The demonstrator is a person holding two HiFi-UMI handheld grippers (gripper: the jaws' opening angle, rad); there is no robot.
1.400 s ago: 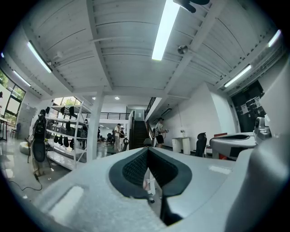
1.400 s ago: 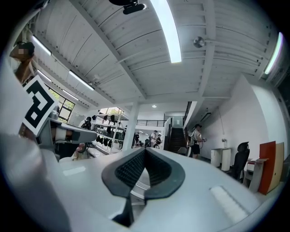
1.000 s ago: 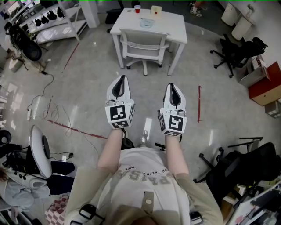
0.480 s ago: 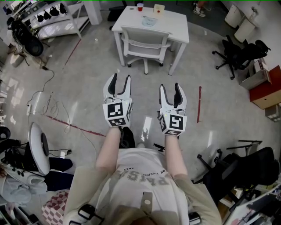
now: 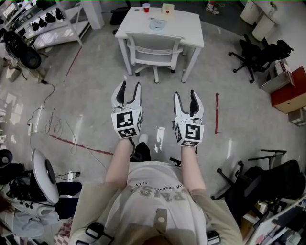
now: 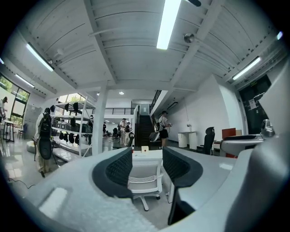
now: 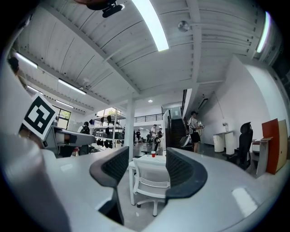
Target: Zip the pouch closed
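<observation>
The pouch [image 5: 155, 23] is a small pale blue thing that lies on the white table [image 5: 186, 26] far ahead of me. My left gripper [image 5: 130, 88] and right gripper [image 5: 185, 95] are held side by side over the floor, level, and point at the table. Both have just opened, and their jaws stand wide apart with nothing between them. In the left gripper view the left gripper [image 6: 147, 159] frames the white chair [image 6: 144, 176]. In the right gripper view the right gripper [image 7: 146, 163] frames the same chair [image 7: 152, 180]. The pouch cannot be made out in either gripper view.
A white chair [image 5: 154, 50] stands at the table's near side. A red cup [image 5: 146, 7] and a small beige box [image 5: 168, 8] sit at the table's far edge. Cables [image 5: 52, 124] lie on the floor at the left. Black office chairs [image 5: 258, 55] stand at the right.
Both grippers went from shut to open. They moved forward toward the table and a little downward, still side by side.
</observation>
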